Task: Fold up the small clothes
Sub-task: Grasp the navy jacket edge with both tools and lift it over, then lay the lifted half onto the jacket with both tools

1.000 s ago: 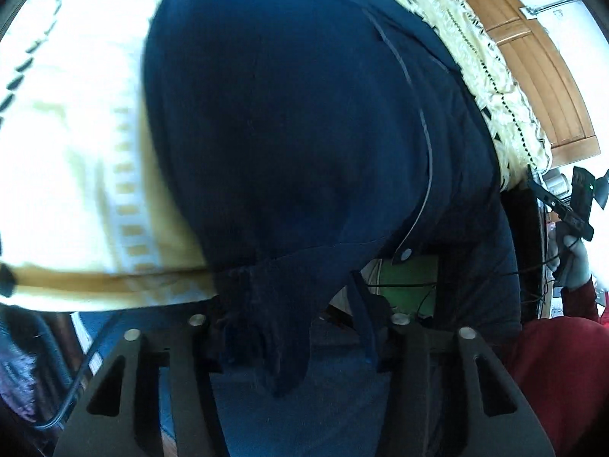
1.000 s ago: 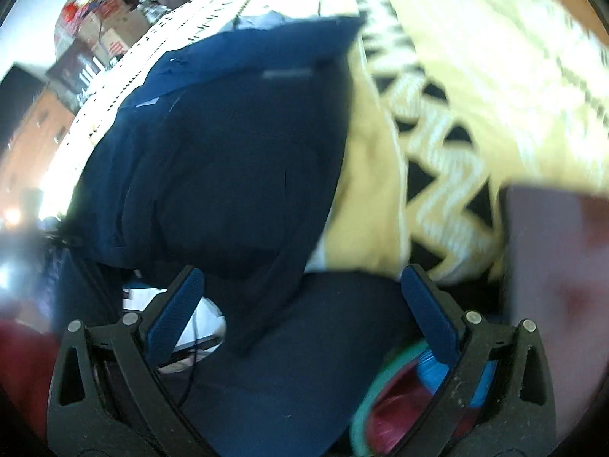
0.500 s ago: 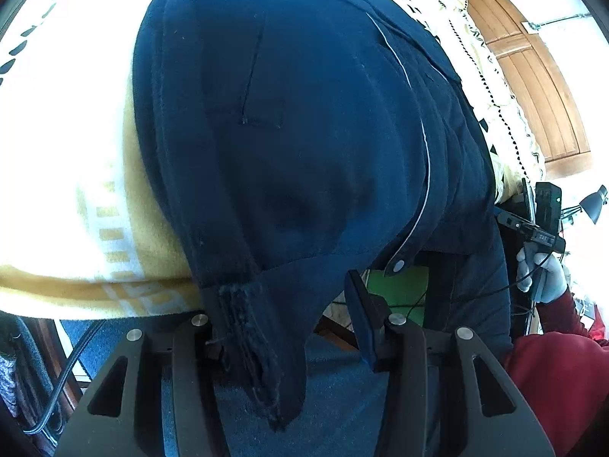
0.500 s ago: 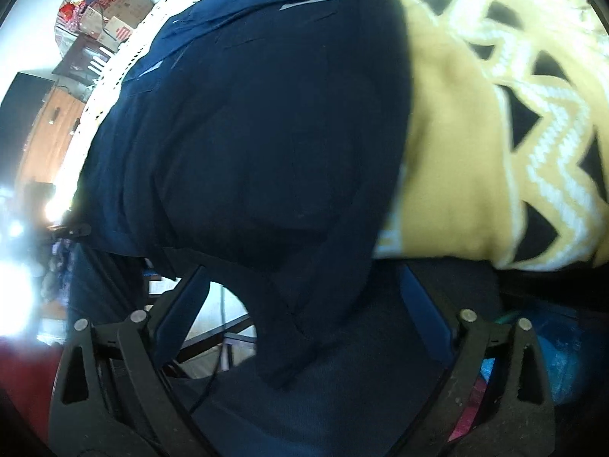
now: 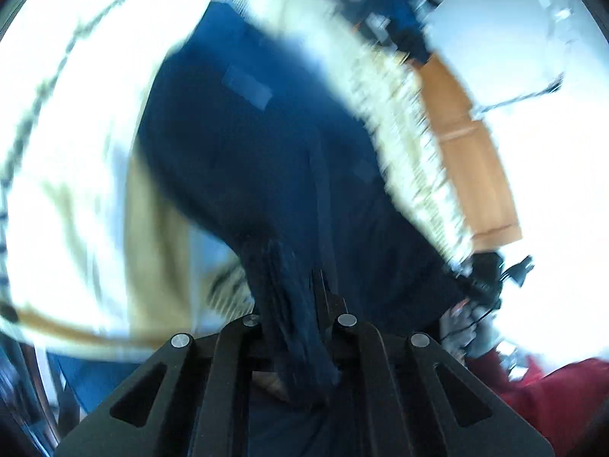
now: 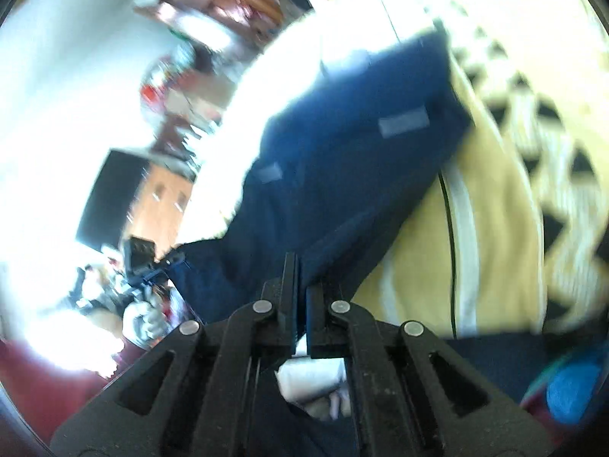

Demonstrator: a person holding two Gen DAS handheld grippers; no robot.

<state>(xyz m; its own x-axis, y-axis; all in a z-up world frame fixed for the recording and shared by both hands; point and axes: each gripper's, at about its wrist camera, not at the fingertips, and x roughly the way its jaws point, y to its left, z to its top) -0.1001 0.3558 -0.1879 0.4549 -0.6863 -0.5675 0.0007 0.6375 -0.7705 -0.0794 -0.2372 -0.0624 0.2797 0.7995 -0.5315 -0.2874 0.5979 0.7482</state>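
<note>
A dark navy garment (image 5: 259,144) lies across a yellow and white patterned bedspread (image 5: 87,175). My left gripper (image 5: 300,304) is shut on a frayed lower corner of the navy garment, with cloth bunched between its fingers. In the right wrist view the same navy garment (image 6: 342,160) stretches away over the bedspread (image 6: 491,251), and my right gripper (image 6: 300,297) is shut on its near edge. Both views are blurred by motion. Small grey patches show on the cloth.
A wooden door (image 5: 468,152) stands at the right in the left wrist view. A person's red sleeve (image 5: 552,388) and gloved hand (image 6: 142,320) hold the other gripper. Cluttered shelves (image 6: 182,87) and a dark screen (image 6: 110,198) stand behind. A blue object (image 6: 574,392) sits at lower right.
Both grippers went from open around the garment's lower edge to shut on it. Both cameras have pulled back and tilted up, so the garment looks smaller and more of the room shows.
</note>
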